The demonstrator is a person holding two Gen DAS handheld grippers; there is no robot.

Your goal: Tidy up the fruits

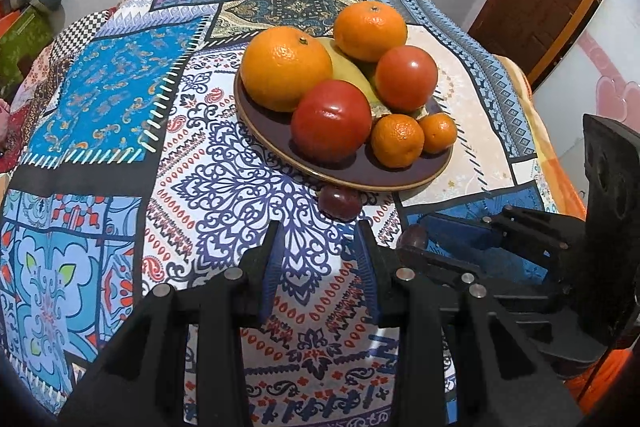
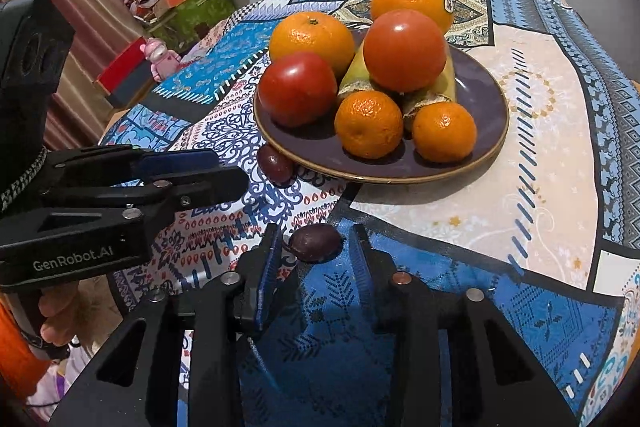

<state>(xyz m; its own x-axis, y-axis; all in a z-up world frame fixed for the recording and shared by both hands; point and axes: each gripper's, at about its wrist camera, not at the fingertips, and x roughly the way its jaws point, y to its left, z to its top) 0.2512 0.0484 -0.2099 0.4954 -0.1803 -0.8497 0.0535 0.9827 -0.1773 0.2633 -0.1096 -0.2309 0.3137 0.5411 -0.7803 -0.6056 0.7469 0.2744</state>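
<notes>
- The right gripper (image 2: 312, 259) is held wide, nothing gripped, with a small dark fruit (image 2: 315, 242) sitting just at the fingertips on the patchwork-covered surface (image 2: 520, 163). Looks like a plum or date, hard to say which.
- That fruit is probably light, smooth and a bit squishy, so it's best pinched gently across its short middle, not by the tapered ends where it'd likely squirt out.
- The left gripper (image 1: 320, 247) is also spread wide and empty, aimed at a second dark fruit (image 1: 340, 202) tucked against the near rim of the plate (image 1: 400, 183).
- That one may be partly under the rim, so it'd probably need nudging clear first.
- On the plate, two tomatoes (image 2: 297, 89) and four oranges of mixed sizes (image 2: 312, 39) are piled over a yellow-green fruit (image 2: 356, 71).
- The pile looks crowded and roll-prone; the open purple patch at the plate's front seems the safest landing spot.
</notes>
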